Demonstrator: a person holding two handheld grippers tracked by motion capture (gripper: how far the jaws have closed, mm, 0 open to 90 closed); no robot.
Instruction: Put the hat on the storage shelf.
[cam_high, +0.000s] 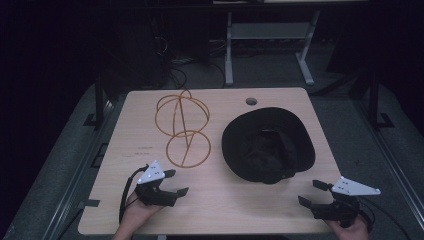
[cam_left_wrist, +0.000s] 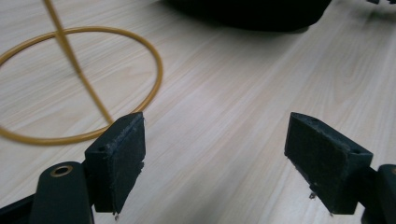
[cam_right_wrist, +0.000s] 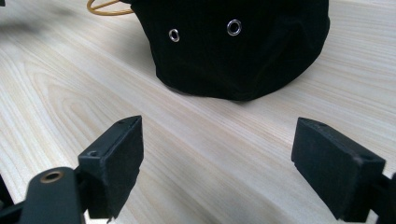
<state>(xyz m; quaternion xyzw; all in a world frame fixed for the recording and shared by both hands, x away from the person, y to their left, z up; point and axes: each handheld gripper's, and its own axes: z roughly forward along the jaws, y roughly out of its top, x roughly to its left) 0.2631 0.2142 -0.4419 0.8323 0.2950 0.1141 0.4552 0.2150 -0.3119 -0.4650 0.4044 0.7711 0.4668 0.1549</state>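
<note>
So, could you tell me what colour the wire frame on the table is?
Golden yellow wire frame, clearest in the high view.

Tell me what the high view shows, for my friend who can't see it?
A wooden table holds a black hat, lying crown down, and to its left a gold wire stand. Near the front edge, a person holds two open grippers, the left gripper and the right gripper, both empty.

I am looking into what seems a dim lab or recording workroom. A pale wood-grain tabletop (cam_high: 220, 200) with a round cable hole (cam_high: 251, 101) fills the centre of the frame. At the top of the frame stand the grey metal legs of another desk (cam_high: 230, 55), with loose black cables (cam_high: 175, 65) on grey carpet (cam_high: 65, 150).
</note>
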